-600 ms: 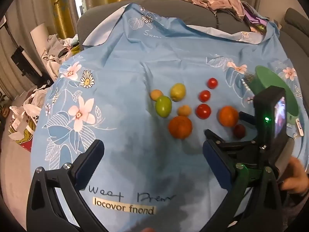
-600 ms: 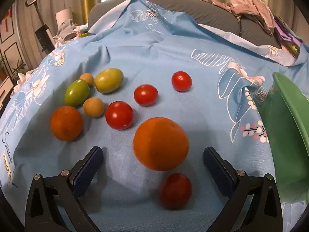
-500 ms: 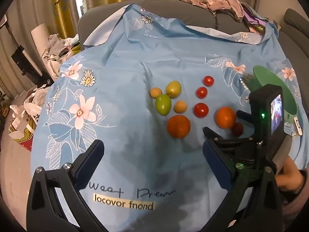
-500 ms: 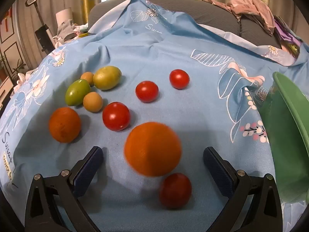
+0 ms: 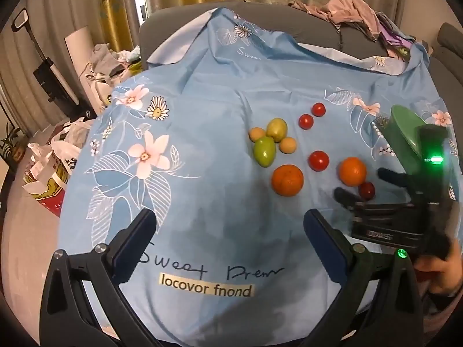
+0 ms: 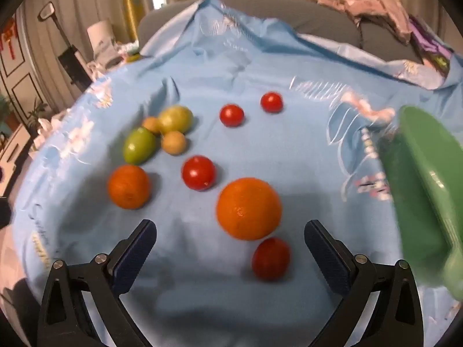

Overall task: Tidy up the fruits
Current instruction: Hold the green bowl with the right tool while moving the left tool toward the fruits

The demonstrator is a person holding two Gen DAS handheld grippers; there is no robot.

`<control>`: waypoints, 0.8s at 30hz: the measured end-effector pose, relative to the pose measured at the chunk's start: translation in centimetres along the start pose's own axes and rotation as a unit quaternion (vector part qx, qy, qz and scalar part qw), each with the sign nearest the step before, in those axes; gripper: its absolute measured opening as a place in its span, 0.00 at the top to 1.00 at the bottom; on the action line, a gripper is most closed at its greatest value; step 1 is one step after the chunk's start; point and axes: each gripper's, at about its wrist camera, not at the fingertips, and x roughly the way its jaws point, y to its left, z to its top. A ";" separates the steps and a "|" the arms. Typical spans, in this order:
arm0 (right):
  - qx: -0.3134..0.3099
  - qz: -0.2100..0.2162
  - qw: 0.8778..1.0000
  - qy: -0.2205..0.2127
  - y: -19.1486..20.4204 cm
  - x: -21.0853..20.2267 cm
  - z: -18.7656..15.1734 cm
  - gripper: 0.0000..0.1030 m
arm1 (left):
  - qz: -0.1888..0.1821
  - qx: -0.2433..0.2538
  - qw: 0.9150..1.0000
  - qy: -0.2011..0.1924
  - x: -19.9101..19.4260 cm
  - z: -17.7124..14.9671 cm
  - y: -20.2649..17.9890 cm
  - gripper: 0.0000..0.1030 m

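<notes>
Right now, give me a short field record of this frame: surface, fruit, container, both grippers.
surface: blue floral cloth
fruit: two oranges, five red tomatoes, two green fruits, two small tan ones, all loose on the cloth
container: green bowl, at the right edge
left gripper: open, empty
right gripper: open, empty, the near orange just ahead

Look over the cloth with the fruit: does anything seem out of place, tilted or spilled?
The green bowl at the cloth's right edge stands tilted up on its side rather than flat, and no fruit shows in it. All the fruit, such as the nearer orange, lies loose on the blue cloth. Nothing looks spilled or damaged.
</notes>
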 end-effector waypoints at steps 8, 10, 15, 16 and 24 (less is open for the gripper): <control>-0.005 0.009 0.999 -0.037 -0.1 -6.6 1.1 0.00 | -0.004 0.017 1.000 -0.018 -0.8 0.7 -0.7 0.01; -0.002 0.007 0.999 -0.037 -0.4 -7.8 1.4 0.00 | -0.008 0.024 0.999 -0.025 -1.1 1.1 -1.2 0.01; -0.007 -0.010 0.999 -0.034 -0.5 -9.4 1.6 0.00 | -0.016 0.039 0.998 -0.036 -1.6 1.8 -2.5 0.01; -0.009 -0.011 0.999 -0.035 -0.5 -9.6 1.5 0.00 | -0.019 0.043 0.998 -0.038 -1.7 2.0 -2.8 0.01; -0.009 -0.008 0.999 -0.042 -0.5 -10.2 1.3 0.00 | -0.024 0.057 0.997 -0.045 -2.2 2.5 -4.0 0.01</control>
